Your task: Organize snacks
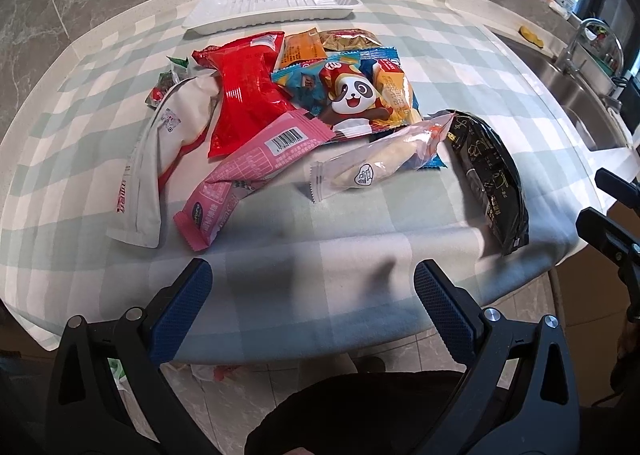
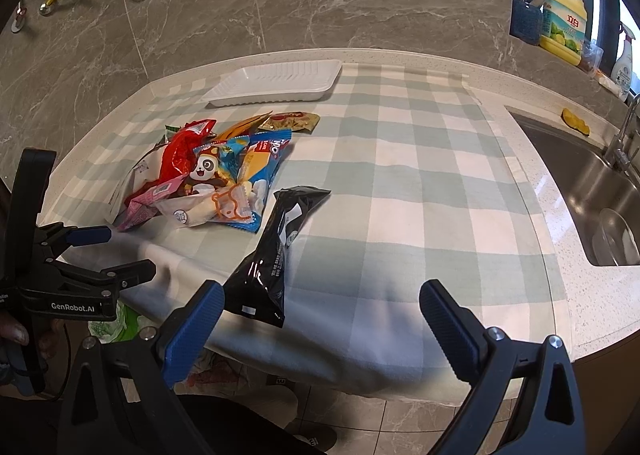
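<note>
A pile of snack packets lies on the checked cloth: a red packet [image 1: 248, 91], a pink packet [image 1: 248, 171], a white pouch [image 1: 160, 159], a panda packet [image 1: 352, 95], a clear-wrapped bun [image 1: 376, 163] and a black packet [image 1: 492, 179]. An empty white tray [image 1: 272, 3] sits behind them. My left gripper [image 1: 312, 287] is open and empty, hovering at the cloth's near edge. My right gripper [image 2: 320, 307] is open and empty, just right of the black packet [image 2: 276, 247]. The tray [image 2: 276, 83] and the pile [image 2: 212, 171] lie farther off to the left.
A steel sink [image 2: 592, 191] with a tap [image 2: 624, 135] lies at the right. Detergent bottles [image 2: 564, 23] stand on the sill. A marble wall backs the counter. The counter's front edge drops to a tiled floor [image 1: 256, 387].
</note>
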`<act>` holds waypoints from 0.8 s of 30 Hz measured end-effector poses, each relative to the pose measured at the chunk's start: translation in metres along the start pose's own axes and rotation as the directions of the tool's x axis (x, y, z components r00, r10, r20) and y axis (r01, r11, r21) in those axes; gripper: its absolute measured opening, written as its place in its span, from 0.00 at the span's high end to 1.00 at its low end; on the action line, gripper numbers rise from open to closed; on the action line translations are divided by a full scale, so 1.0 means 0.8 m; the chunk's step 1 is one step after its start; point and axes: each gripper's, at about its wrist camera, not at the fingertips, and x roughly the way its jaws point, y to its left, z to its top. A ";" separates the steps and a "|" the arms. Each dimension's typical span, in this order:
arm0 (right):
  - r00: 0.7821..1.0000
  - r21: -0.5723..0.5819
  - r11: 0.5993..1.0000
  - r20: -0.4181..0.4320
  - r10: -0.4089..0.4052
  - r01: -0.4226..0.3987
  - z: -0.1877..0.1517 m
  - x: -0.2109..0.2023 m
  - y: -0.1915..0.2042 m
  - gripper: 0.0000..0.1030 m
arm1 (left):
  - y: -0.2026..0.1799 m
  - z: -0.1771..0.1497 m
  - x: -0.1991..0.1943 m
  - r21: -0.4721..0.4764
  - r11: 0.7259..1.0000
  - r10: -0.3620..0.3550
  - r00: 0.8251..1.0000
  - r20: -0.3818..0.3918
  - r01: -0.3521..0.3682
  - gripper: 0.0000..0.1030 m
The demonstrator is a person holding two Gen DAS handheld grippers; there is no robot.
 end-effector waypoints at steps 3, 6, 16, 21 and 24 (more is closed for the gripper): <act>1.000 0.000 1.000 -0.001 0.000 0.000 0.000 0.000 0.000 0.03 | 0.000 0.000 0.000 0.000 1.000 0.000 1.000 0.001 0.000 0.01; 1.000 0.000 1.000 0.000 0.000 0.000 -0.001 0.000 0.000 0.03 | 0.001 0.000 0.000 -0.001 1.000 0.003 1.000 0.001 -0.003 0.01; 1.000 0.001 1.000 -0.001 0.000 0.000 0.000 0.000 0.001 0.03 | 0.000 0.000 -0.001 -0.003 1.000 0.004 1.000 0.008 -0.004 0.01; 1.000 0.002 1.000 -0.001 0.000 0.000 0.000 0.000 0.000 0.03 | 0.000 -0.001 0.000 -0.002 1.000 0.005 1.000 0.008 -0.005 0.01; 1.000 0.002 1.000 -0.002 0.000 0.000 0.000 0.000 0.000 0.03 | -0.001 -0.001 0.000 -0.002 1.000 0.006 1.000 0.010 -0.006 0.01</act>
